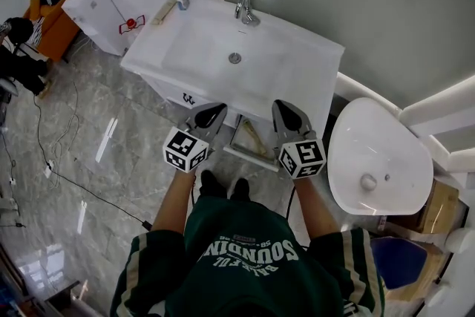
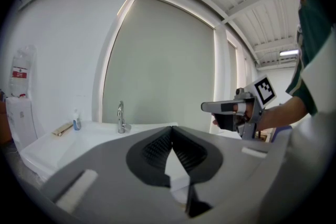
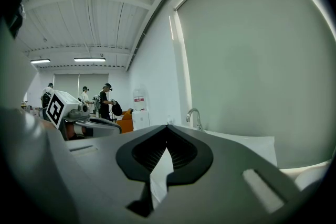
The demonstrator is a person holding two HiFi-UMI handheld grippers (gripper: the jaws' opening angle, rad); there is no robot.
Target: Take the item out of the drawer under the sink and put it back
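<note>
The white sink cabinet stands ahead of me, with its faucet at the back. Below its front a drawer is pulled out, and a long tan item lies inside it. My left gripper hovers at the drawer's left, shut and holding nothing. My right gripper hovers at the drawer's right, also shut and holding nothing. In the left gripper view the shut jaws point over the basin towards the faucet. The right gripper view shows its jaws closed with nothing between them.
A white toilet sits close on the right, with a cardboard box beyond it. On the sink's back left corner lie a wooden brush and a small bottle. A water dispenser and floor cables are on the left.
</note>
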